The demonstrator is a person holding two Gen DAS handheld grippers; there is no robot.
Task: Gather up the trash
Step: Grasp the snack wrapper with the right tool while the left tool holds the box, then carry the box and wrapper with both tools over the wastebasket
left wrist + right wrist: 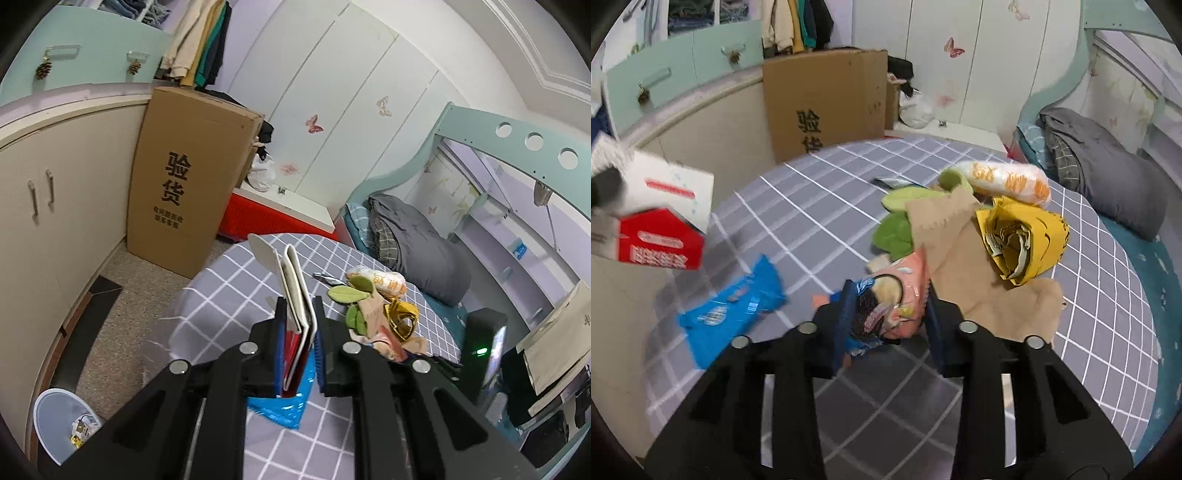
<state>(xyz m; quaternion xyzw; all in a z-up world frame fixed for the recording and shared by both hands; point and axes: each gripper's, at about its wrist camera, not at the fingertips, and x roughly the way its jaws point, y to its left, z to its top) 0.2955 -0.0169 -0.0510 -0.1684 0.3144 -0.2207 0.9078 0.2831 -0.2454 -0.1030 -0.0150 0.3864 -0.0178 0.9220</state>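
Note:
My left gripper (299, 314) is shut on a flattened red and white carton (295, 288), which stands upright between the blue pads above the checked table (229, 280). In the right wrist view the same carton (661, 236) hangs at the left, off the table. My right gripper (890, 299) points down at the trash heap, its pads pressed on a crumpled pink snack wrapper (901, 291). A blue wrapper (731, 310) lies flat on the table to its left. Behind are a brown paper bag (960, 258), a yellow crumpled paper (1023, 240) and a white and orange packet (1008, 181).
A pale bin (62, 417) with some trash in it stands on the floor at lower left. A tall cardboard box (184, 184) leans by the cabinets. Green leaf-shaped pieces (897, 229) lie in the heap. A bed with grey bedding (417, 251) is to the right.

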